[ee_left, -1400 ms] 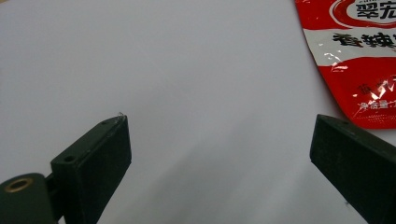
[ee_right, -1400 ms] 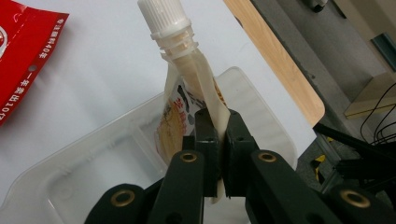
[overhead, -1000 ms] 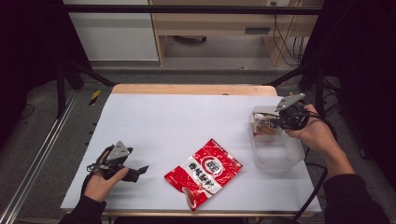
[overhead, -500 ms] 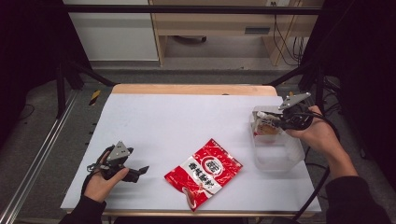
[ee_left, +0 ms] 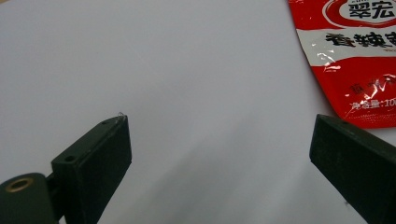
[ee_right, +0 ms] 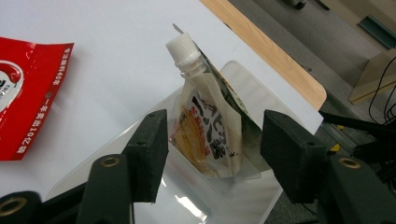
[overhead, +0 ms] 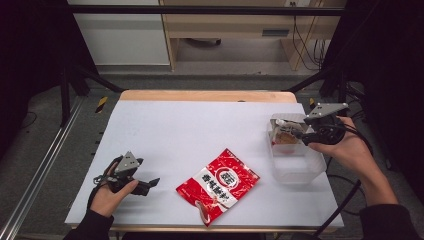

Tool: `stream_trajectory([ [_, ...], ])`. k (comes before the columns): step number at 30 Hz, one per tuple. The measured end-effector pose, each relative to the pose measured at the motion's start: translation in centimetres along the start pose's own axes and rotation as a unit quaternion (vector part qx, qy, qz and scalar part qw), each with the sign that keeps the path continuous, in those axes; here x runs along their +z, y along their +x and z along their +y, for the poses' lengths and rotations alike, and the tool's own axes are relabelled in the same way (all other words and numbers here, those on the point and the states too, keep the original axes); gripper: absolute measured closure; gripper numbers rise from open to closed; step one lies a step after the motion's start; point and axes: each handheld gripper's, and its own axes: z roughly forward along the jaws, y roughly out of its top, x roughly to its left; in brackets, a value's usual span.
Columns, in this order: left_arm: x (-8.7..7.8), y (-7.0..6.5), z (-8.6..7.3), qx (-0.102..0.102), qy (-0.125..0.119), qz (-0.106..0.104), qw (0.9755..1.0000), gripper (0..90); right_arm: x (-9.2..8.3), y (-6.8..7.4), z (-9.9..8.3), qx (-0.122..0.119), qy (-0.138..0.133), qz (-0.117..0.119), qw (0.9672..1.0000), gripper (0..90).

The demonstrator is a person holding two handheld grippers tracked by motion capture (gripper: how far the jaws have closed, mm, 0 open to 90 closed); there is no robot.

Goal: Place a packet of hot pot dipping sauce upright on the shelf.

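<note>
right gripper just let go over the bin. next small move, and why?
Probably back the right gripper up and away from the clear plastic bin. Its jaws have just been opening and stand apart on either side of the spouted pouch, pads off it; the pouch leans inside the bin. The red snack packet lies on the table, likely next.

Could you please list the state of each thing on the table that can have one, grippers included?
spouted pouch: cap on, leaning upright in the clear container, free of the jaws.
clear container: open-topped, at the table's right edge.
red packet: lying flat, untouched.
right gripper: jaws have just been opening; pouch between them, not gripped.
left gripper: open, nothing between its jaws.
</note>
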Motion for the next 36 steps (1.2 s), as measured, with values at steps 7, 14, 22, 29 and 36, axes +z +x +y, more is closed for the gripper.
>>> stream_trajectory([
  [7, 0.0, 0.0, 0.0, 0.0, 0.0, 0.0, 1.0, 5.6, -0.7, 0.6, 0.3, 0.002, -0.011, -0.003, 0.9999, 34.4],
  [14, 0.0, 0.0, 0.0, 0.002, 0.0, 0.0, 1.0, 5.6, -1.4, 1.9, 1.2, -0.003, -0.026, -0.006, 0.9996, 28.1],
  [22, 0.3, -0.6, 0.3, 0.014, 0.003, -0.005, 0.9999, 5.5, -2.2, 5.5, 2.3, 0.0, -0.067, -0.002, 0.9978, 19.3],
  [29, 0.5, -1.4, 0.6, 0.025, 0.002, -0.008, 0.9996, 5.4, -1.5, 9.9, 2.5, -0.001, -0.08, 0.029, 0.9964, 12.6],
  [36, 0.6, -2.0, 0.7, 0.034, 0.003, -0.015, 0.9993, 5.3, 0.2, 13.4, 1.6, 0.027, -0.097, 0.061, 0.993, 10.6],
])
